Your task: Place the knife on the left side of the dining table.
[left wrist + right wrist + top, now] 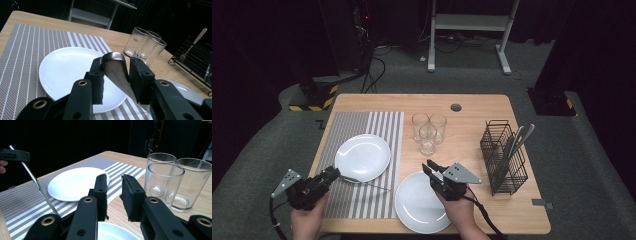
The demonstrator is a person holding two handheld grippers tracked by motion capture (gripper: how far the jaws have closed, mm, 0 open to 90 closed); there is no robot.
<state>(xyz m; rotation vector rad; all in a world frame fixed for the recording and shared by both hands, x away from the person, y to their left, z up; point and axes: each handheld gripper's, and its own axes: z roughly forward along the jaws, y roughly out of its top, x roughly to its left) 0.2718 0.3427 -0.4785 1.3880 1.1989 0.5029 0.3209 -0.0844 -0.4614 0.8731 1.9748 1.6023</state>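
Two smooth white plates sit on the pale wooden table [477, 105]: one plate [362, 157] on a woven mat [362, 130] striped grey and white, the other plate [422, 202] on bare wood at about five o'clock from it, near the front edge. Three clear, straight-sided glasses [428, 129] stand clustered just past the mat's right edge, and a black wire basket [503, 155] at the table's three o'clock holds upright cutlery.

Left tongs [331, 175], at seven o'clock of the table, have a shiny steel knife [116, 71] between their black pads; the pads stand on either side of its rounded handle end, though a small gap shows at the right pad. From above, its thin blade runs toward four o'clock across the mat and ends near the second plate. The left gripper view brings up the mat's fine weave and the handle's brushed metal, while the right gripper view catches the knife slanting down to the mat.

Right tongs [430, 168] hover over the near plate, spread with nothing between them.

Grey carpet and dark surroundings lie beyond, with a white metal frame [469, 30] at twelve o'clock.
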